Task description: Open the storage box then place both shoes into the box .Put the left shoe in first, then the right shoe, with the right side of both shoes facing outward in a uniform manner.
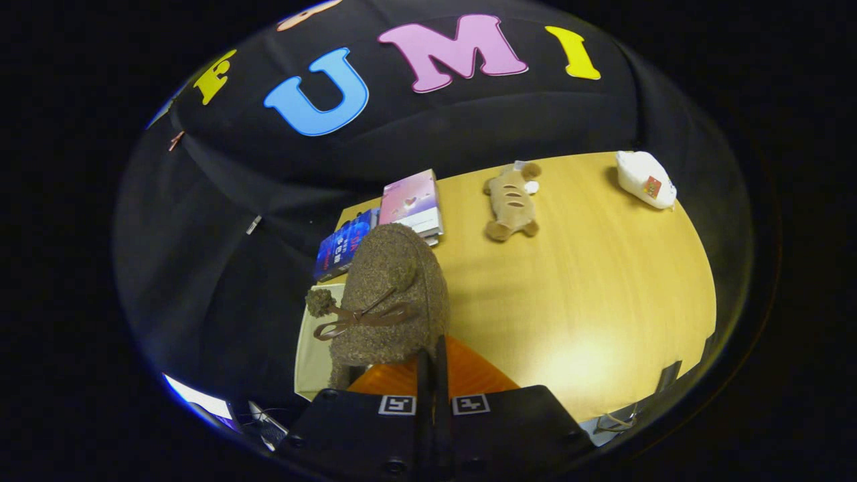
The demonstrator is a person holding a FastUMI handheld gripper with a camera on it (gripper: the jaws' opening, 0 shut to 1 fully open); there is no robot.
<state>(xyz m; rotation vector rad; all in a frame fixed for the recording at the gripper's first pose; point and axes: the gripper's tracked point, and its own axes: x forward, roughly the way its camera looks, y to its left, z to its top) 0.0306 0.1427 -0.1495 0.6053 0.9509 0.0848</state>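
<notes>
1. I see my gripper (433,365) with its two fingers pressed close together, only a thin dark slit between them.
2. The fingers are clamped on the rear edge of a fuzzy brown shoe (395,294), which hangs just ahead of them, toe pointing away toward twelve o'clock.
3. The shoe has a thin brown ribbon bow (358,320) across its top, with a fuzzy pom-pom (321,302) at the bow's nine o'clock end and another (402,274) at about one o'clock from the knot.
4. Under the shoe's heel, right by the fingertips, an orange surface (469,375) shows; I take it for the shoe's inside lining or sole, but cannot tell which.
5. Below the shoe, at its seven o'clock, lies a pale cream box (315,355) at the near corner of the table; most of it is hidden by the shoe, so I cannot tell how its lid stands.
6. The wooden table (602,288) spreads out from the fingers toward two o'clock.
7. Beyond the shoe at twelve o'clock sit a pink book (412,201) and, just at its eight o'clock, a blue book (343,246).
8. A tan plush toy (512,201) lies at one o'clock from the shoe, well apart from it.
9. A white pouch (646,179) rests at the table's far corner, at three o'clock from the plush toy.
</notes>
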